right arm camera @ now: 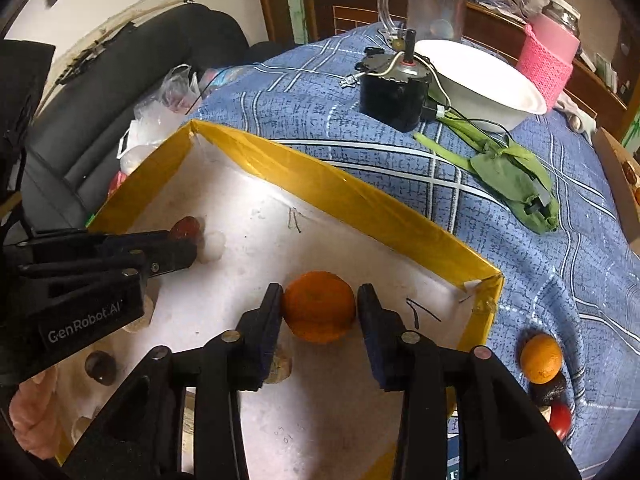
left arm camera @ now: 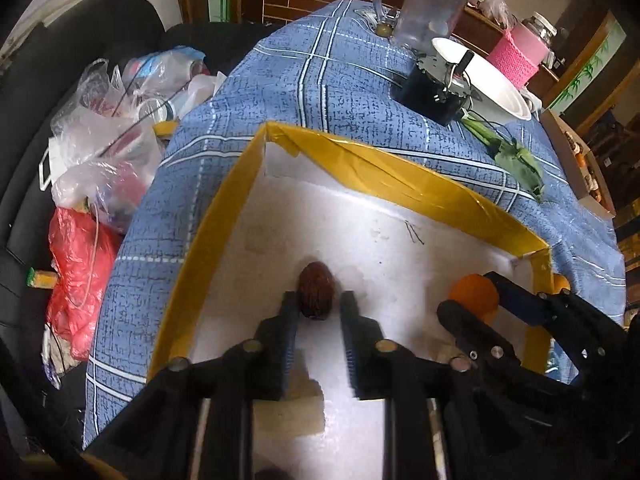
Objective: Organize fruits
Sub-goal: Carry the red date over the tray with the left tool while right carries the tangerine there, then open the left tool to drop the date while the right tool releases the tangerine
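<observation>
The orange (right arm camera: 319, 306) is round, bright and dimpled, with a faint stem dimple on top. It sits on the white floor of the box (right arm camera: 352, 196), near the box's far right corner. The right gripper (right arm camera: 319, 312) brackets it: the left finger touches its skin, the right finger stands just beside it, so whether it is gripped or merely framed cannot be told.

The date (left arm camera: 317, 295) is dark red-brown, oval and wrinkled. It lies on the box (left arm camera: 420, 184) floor toward the middle, between the tips of the left gripper (left arm camera: 318, 308). The jaws stand a little wider than the fruit, with a gap on its right side, so it looks released rather than clamped.

The box is shallow, white inside, with yellow tape along its rim. Beside the date and orange (left arm camera: 474, 298), the right wrist view shows a pale round piece (right arm camera: 212, 246) next to the left gripper (right arm camera: 188, 246) and a dark round fruit (right arm camera: 100, 366) at the box's near left.

Outside the box, by its right wall on the blue checked cloth (right arm camera: 520, 240), lie a second orange (right arm camera: 541, 358), a dark fruit (right arm camera: 548, 392) and a red one (right arm camera: 560, 420). Beyond the box's far wall stand a white bowl (right arm camera: 488, 84), a black motor (right arm camera: 394, 94), a clear pitcher (right arm camera: 436, 8) and a jar in a pink sleeve (right arm camera: 548, 64).
</observation>
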A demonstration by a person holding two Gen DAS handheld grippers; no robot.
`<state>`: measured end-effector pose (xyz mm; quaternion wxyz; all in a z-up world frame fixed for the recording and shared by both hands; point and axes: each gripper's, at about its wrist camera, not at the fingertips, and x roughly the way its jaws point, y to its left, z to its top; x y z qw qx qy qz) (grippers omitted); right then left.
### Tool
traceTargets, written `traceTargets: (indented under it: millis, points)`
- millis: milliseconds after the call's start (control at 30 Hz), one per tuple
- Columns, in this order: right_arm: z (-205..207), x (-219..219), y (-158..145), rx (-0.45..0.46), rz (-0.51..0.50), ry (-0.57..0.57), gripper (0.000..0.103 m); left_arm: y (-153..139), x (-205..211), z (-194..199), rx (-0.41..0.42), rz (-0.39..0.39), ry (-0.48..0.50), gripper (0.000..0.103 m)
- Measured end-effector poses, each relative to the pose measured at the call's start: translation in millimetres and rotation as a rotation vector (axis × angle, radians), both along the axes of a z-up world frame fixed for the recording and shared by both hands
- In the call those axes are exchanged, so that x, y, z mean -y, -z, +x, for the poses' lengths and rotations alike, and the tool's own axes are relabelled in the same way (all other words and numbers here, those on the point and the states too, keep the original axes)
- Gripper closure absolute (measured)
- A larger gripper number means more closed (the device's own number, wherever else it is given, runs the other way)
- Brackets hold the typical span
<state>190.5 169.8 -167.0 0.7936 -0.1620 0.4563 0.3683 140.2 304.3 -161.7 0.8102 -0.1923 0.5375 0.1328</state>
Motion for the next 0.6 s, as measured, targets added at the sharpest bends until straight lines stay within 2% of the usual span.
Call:
traceTargets:
  millis: [100,200,300,400,600]
  points:
    - [1.3,10.4,-16.1,-0.035,0.080,-0.001,0.057,-19.6,-0.6,-10.2,0.068,-0.002,-0.016,0.051]
    - [-5.6,38.5,-43.2,-0.066,0.170,-0.002,0.054,-48.7,6.9,-32.6,0.132,0.016,-0.036,0.051]
    - [-23.0,81.6,-73.4,-0.050,0.281,-0.021,0.045,-80.5,29.7,-65.8,0.222,0.035,-0.040,0.041]
    - [-31.0,128.9,-89.2,-0.032,0.351,-0.012,0.042,-101.1,65.5,-94.0,0.303,0.075,-0.035,0.040]
    - [-19.0,201.7,-109.0,-0.010,0.413,0.048,0.042,-104.6,133.6,-101.9,0.323,0.046,0.047,0.040]
